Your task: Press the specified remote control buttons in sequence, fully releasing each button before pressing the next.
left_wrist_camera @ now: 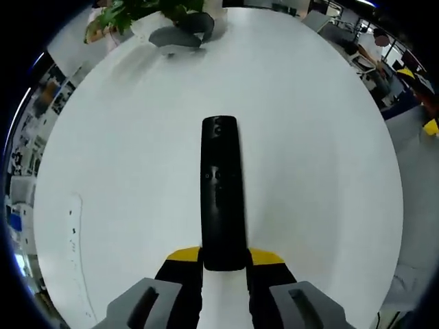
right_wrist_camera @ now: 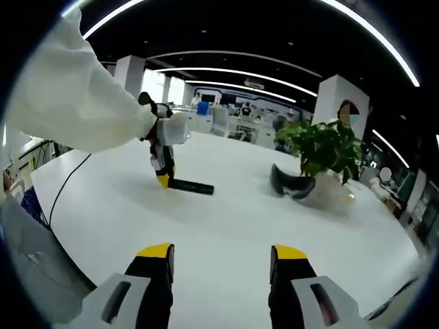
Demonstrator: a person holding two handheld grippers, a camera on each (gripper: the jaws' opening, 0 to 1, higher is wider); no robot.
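Yellow-tipped left claw (left_wrist_camera: 224,264) clamps the near end of the black remote control (left_wrist_camera: 221,188), flat on the white desk (left_wrist_camera: 322,151). Right claw (right_wrist_camera: 223,264) hangs open, well away; pressing apparently hasn't started, so it must approach the buttons.

A long black remote control (left_wrist_camera: 221,195) lies on the round white counter (left_wrist_camera: 309,157), well apart from a dark curved headset (right_wrist_camera: 291,185) and a potted green plant (right_wrist_camera: 325,152).
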